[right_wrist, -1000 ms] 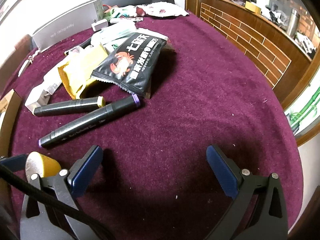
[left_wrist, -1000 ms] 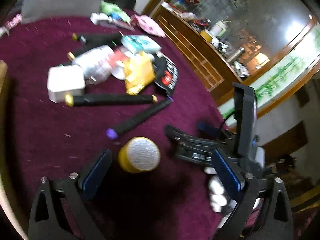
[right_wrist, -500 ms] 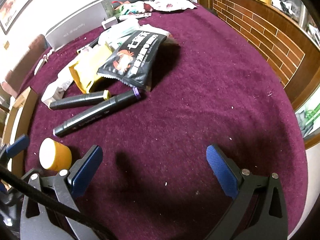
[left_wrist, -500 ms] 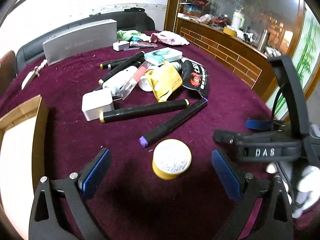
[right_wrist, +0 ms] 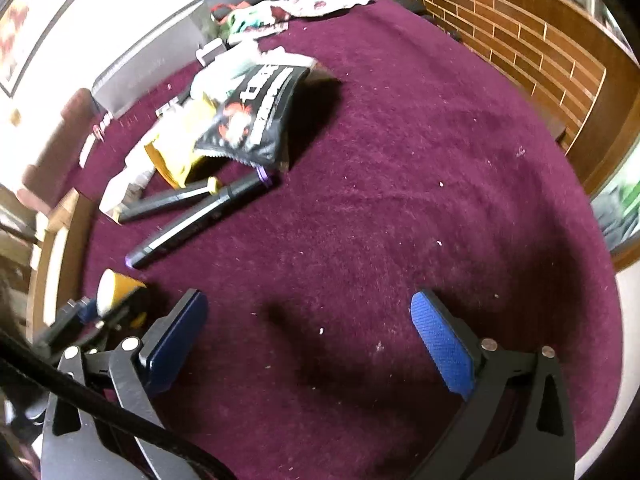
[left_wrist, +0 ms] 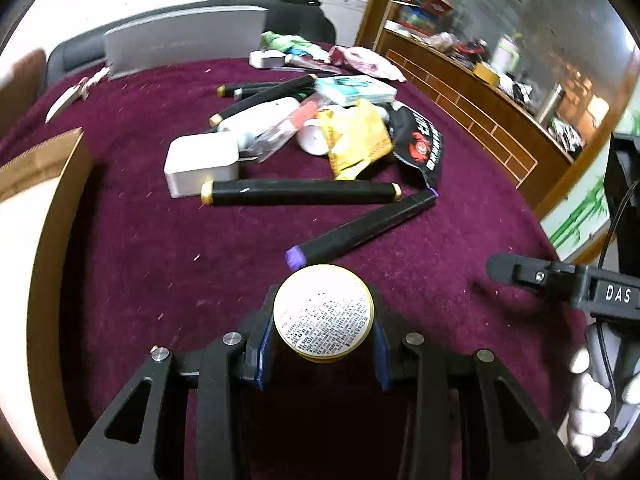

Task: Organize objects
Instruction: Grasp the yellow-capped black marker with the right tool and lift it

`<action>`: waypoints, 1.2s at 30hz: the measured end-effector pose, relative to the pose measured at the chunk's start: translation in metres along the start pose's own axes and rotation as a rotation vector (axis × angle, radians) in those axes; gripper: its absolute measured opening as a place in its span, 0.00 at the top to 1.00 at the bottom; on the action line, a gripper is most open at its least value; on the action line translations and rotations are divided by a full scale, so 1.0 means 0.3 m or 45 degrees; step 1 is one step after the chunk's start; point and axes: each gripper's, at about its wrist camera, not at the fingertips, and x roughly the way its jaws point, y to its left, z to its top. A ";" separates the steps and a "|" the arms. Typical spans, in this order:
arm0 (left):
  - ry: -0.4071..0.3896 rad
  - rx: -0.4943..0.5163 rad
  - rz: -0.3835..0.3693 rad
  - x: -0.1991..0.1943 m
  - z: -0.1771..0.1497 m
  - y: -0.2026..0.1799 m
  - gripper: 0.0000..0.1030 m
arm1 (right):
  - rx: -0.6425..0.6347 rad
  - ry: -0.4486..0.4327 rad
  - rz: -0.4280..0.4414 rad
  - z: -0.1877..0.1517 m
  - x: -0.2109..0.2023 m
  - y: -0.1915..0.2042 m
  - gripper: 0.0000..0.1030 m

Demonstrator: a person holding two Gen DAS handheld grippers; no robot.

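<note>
A round yellow tin (left_wrist: pixel 323 312) with a white printed lid stands on the maroon cloth between the fingers of my left gripper (left_wrist: pixel 322 354). The jaws are closing, and both blue pads lie against the tin's sides. The right wrist view shows the same tin (right_wrist: pixel 116 286) at the far left, with the left gripper around it. My right gripper (right_wrist: pixel 308 332) hangs open over bare cloth, with nothing between its fingers. Just beyond the tin lie a purple-capped black marker (left_wrist: pixel 360 228) and a yellow-capped black marker (left_wrist: pixel 300 192).
A pile sits behind the markers: a white box (left_wrist: pixel 200 164), a yellow packet (left_wrist: pixel 356 140), a black snack bag (left_wrist: pixel 420 144) and more markers. An open cardboard box (left_wrist: pixel 52 200) stands at the left. A wooden counter (left_wrist: pixel 480 108) borders the table's right side.
The left gripper's jaws, wide apart in both earlier frames, have come in onto the yellow tin, and the gripper has dropped closer to it. The right gripper has drifted slightly and stays open.
</note>
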 end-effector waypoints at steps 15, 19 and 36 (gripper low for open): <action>-0.173 -0.141 -0.058 -0.265 -0.068 0.163 0.67 | -0.572 -0.097 -0.015 0.050 0.038 0.443 0.09; -0.202 -0.166 -0.060 -0.297 -0.084 0.197 0.67 | -0.877 -0.062 -0.150 0.057 0.119 0.555 0.35; -0.244 -0.241 -0.083 -0.324 -0.097 0.295 0.67 | -1.056 0.163 -0.177 0.107 0.323 0.672 0.72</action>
